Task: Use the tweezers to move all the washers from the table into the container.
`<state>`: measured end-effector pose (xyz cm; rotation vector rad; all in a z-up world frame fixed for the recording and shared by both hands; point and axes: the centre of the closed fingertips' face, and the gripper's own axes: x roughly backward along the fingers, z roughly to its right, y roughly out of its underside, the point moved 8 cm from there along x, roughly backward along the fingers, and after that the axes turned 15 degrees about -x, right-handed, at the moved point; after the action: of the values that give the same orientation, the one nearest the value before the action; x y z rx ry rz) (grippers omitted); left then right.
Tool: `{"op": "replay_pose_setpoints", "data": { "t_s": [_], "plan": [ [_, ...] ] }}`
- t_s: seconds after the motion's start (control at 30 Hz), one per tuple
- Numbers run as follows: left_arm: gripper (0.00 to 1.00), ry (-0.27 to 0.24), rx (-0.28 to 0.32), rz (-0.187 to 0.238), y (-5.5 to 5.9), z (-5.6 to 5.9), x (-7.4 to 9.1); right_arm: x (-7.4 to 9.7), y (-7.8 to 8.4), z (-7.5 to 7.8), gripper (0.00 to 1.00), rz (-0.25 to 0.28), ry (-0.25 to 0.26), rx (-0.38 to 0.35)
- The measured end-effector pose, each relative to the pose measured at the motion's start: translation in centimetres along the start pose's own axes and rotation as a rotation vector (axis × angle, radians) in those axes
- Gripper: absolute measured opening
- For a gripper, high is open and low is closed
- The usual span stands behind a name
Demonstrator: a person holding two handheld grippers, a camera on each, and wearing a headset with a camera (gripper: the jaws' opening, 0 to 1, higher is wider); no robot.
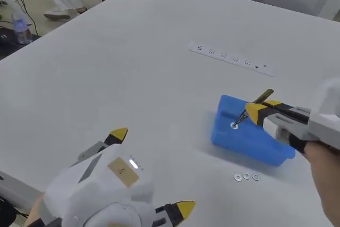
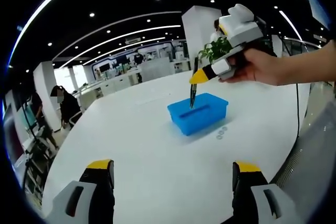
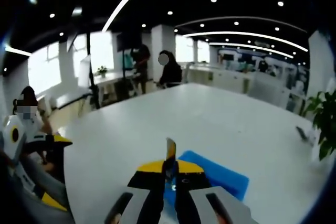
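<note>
Step in hand: drop-off; right tool (image 1: 260, 111) jaws clamped on tweezers (image 1: 254, 106), tips angled down into blue container (image 1: 249, 144) just below tool; washer (image 1: 234, 125) at tweezer tips, inside container; pinched or lying free, cannot tell. Next move, as judged: ease grip so washer drops, lift clear, go for three washers (image 1: 246, 176) in row on desk (image 1: 133, 67), just beside container, near right tool. Left tool (image 1: 151, 171) jaws wide apart, empty, well apart from container. Washers small, flat, silvery rings; thin against desk, so pick-up calls for exact tip placement.
</note>
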<state>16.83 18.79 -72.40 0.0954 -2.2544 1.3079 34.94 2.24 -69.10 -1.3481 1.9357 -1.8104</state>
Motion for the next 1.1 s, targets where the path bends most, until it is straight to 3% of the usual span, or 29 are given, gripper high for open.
{"op": "replay_pose_setpoints", "data": {
  "t_s": [0.37,0.63,0.93,0.97,1.1],
  "plan": [
    [0.95,-0.002,-0.011,-0.012,0.1,0.0,-0.1,-2.3,1.8,2.0,0.03,-0.051,0.047,0.010],
    [0.95,-0.002,-0.012,-0.018,0.2,0.0,-0.2,-3.3,3.4,2.5,0.03,-0.091,0.052,-0.018],
    [0.95,0.000,-0.019,-0.029,0.3,0.1,-0.2,-4.0,4.5,2.9,0.03,-0.102,0.070,-0.023],
    [0.95,-0.001,-0.020,-0.027,0.3,0.1,-0.2,-3.9,4.5,2.9,0.03,-0.076,0.068,-0.016],
    [0.95,-0.002,-0.020,-0.029,0.3,0.0,-0.2,-3.7,4.5,3.0,0.04,-0.083,0.067,-0.011]
  ]
}}
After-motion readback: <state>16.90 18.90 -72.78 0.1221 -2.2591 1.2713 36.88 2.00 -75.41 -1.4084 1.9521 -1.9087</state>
